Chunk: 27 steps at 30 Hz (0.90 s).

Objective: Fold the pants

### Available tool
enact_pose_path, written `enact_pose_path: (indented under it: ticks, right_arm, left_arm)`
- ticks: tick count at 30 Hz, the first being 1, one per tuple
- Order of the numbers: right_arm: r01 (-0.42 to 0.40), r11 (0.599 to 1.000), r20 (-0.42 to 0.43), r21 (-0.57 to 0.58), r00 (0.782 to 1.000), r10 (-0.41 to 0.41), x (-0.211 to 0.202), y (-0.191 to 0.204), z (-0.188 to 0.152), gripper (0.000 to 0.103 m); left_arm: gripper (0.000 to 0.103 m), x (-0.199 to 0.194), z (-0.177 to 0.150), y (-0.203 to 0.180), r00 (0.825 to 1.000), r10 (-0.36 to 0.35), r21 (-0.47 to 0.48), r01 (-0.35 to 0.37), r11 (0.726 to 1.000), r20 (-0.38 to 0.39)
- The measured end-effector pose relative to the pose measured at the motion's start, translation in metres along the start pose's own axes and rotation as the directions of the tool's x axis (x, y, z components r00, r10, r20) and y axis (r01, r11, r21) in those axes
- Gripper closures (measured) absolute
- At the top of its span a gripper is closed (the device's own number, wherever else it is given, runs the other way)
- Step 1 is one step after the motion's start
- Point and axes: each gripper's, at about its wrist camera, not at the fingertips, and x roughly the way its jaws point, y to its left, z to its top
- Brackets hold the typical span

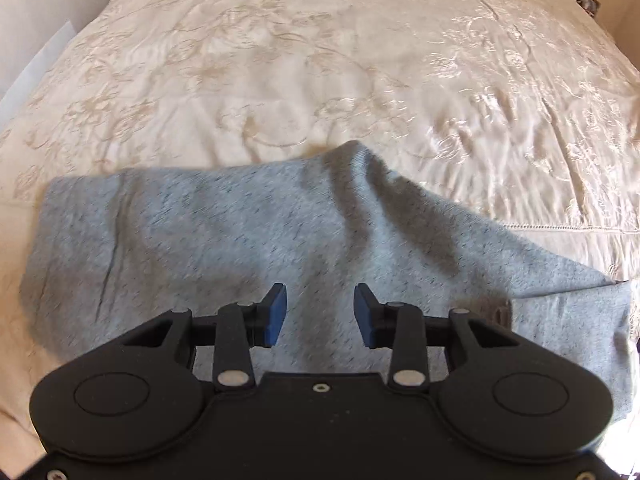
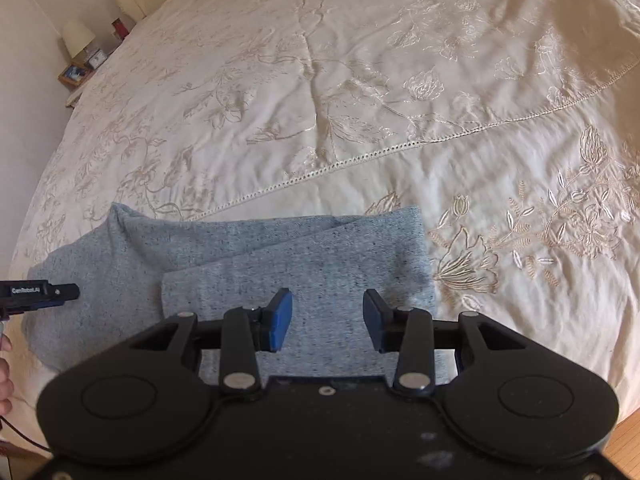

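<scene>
Both grippers hang low over the near edge of the bed, each with its jaws spread wide and nothing between the blue pads.

Left gripper: jaws released, blue pads clear of the cloth. It is poised above the grey pants, which fill the ground beneath and ahead of it. The fabric is heathered grey knit. A raised ridge runs up its middle to a peak at the far edge, with shadowed creases falling away to the right. A seam line shows on the left part of the cloth.

Right gripper: jaws likewise released, with one blue fingertip on each side of the open gap. Below it the pants lie folded on themselves: an upper layer sits on a wider lower layer, its edge running diagonally across. The right end of the stack finishes in a straight edge.

From the right wrist view, the left gripper's black tip projects in from the left, above the left portion of the pants.

The pants rest on a cream bedspread with floral embroidery and a line of openwork stitching. A bedside lamp stands at the far left corner.
</scene>
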Motion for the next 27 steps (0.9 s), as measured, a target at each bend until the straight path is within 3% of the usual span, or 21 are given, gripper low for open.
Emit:
enact_pose_path:
  ticks: [3,7,9,12,17,19,22,27]
  right_arm:
    - [0.036,0.996,0.001,0.085,0.999,-0.036,-0.002,0.024,-0.008,0.063]
    - [0.072,0.99,-0.039,0.12,0.997,-0.068,-0.003,0.048,-0.019,0.064]
    - [0.101,0.988,-0.054,0.113,0.994,-0.096,-0.003,0.062,-0.027,0.064]
    - [0.113,0.989,-0.087,0.097,0.991,-0.105,-0.002,0.082,-0.04,0.064]
    - [0.101,0.995,-0.107,0.011,0.989,-0.1,0.007,0.129,-0.055,0.063]
    - [0.063,0.997,-0.103,-0.041,0.992,-0.067,0.012,0.153,-0.058,0.063]
    - [-0.01,0.994,-0.109,-0.107,0.994,-0.002,0.024,0.191,-0.058,0.063]
    - [-0.064,0.984,-0.167,-0.164,0.985,0.036,0.072,0.25,-0.052,0.067]
  left_arm:
    - [0.057,0.025,0.009,-0.014,0.998,-0.056,0.017,0.056,0.998,-0.042]
    - [0.057,0.054,-0.018,-0.022,0.986,-0.042,0.049,0.051,0.997,-0.159]
    - [0.056,0.047,-0.045,-0.024,0.992,-0.046,0.125,0.061,0.99,-0.119]
    - [0.052,0.031,-0.074,-0.022,0.99,-0.078,0.22,0.103,0.97,-0.12]
    - [0.052,0.002,-0.089,0.005,0.975,-0.165,0.332,0.205,0.921,-0.146]
    - [0.052,-0.011,-0.084,0.028,0.976,-0.175,0.321,0.209,0.924,-0.131]
    - [0.052,-0.028,-0.062,0.072,0.985,-0.157,0.251,0.169,0.953,-0.067]
    - [0.052,-0.037,-0.017,0.168,0.996,-0.089,0.045,0.088,0.995,0.013]
